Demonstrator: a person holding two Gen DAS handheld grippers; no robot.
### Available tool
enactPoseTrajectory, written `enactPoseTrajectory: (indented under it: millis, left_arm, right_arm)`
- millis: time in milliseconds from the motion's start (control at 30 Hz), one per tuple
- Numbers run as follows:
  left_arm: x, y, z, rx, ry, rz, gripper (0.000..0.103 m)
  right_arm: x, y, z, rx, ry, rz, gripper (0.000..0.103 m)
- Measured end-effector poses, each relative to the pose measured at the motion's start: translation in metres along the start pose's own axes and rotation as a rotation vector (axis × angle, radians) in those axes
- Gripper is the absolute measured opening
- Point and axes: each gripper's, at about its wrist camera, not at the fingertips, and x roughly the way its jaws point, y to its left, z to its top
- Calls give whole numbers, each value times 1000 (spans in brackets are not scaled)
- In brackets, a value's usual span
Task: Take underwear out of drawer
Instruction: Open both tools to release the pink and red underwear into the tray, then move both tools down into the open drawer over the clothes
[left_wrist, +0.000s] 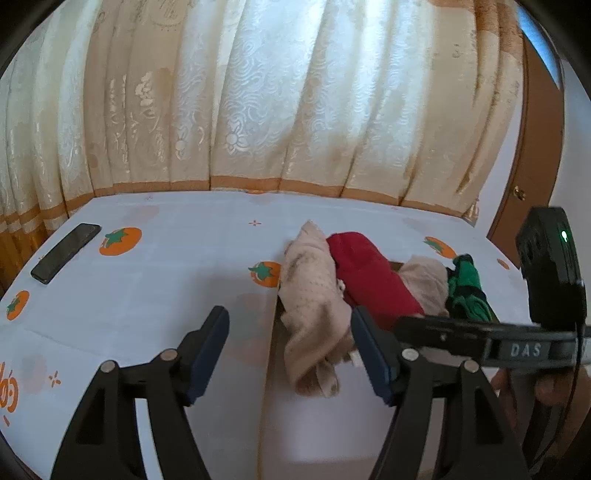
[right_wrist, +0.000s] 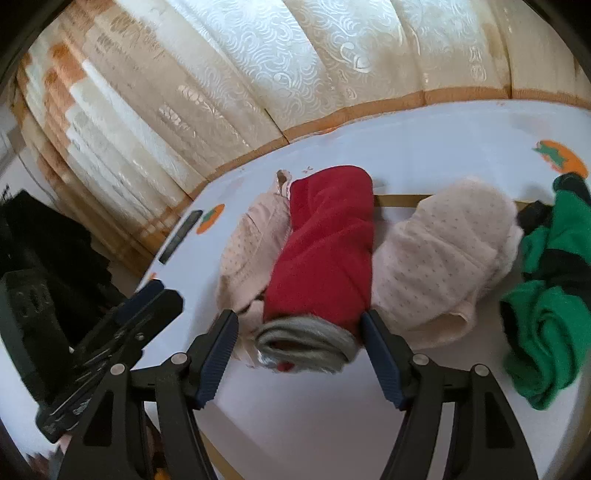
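Note:
Several rolled pieces of underwear lie in the open drawer (right_wrist: 399, 201). A red roll (right_wrist: 325, 243) with a grey waistband end sits between the jaws of my right gripper (right_wrist: 299, 323), which is open; the left pad stands clear of it. A beige dotted piece (left_wrist: 314, 295) drapes over the drawer's left edge, between the jaws of my open left gripper (left_wrist: 289, 317) and close to its right finger (left_wrist: 369, 347). Another beige roll (right_wrist: 443, 251) and a green and black garment (right_wrist: 546, 295) lie further right.
A dark phone (left_wrist: 64, 253) lies far left on the white cloth with orange fruit prints (left_wrist: 147, 280). Cream curtains (left_wrist: 295, 110) hang behind. The right gripper's black body (left_wrist: 546, 266) crowds the right side of the left wrist view.

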Motion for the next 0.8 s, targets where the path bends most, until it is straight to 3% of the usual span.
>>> enactPoseTrajectory:
  millis: [333, 800]
  left_arm:
    - [-55, -22, -35, 75, -40, -54, 73]
    - [-90, -38, -89, 88, 6, -123, 73]
  right_arm:
    - [-67, 13, -25, -74, -51, 37, 71]
    - [-128, 25, -106, -180, 6, 58, 71]
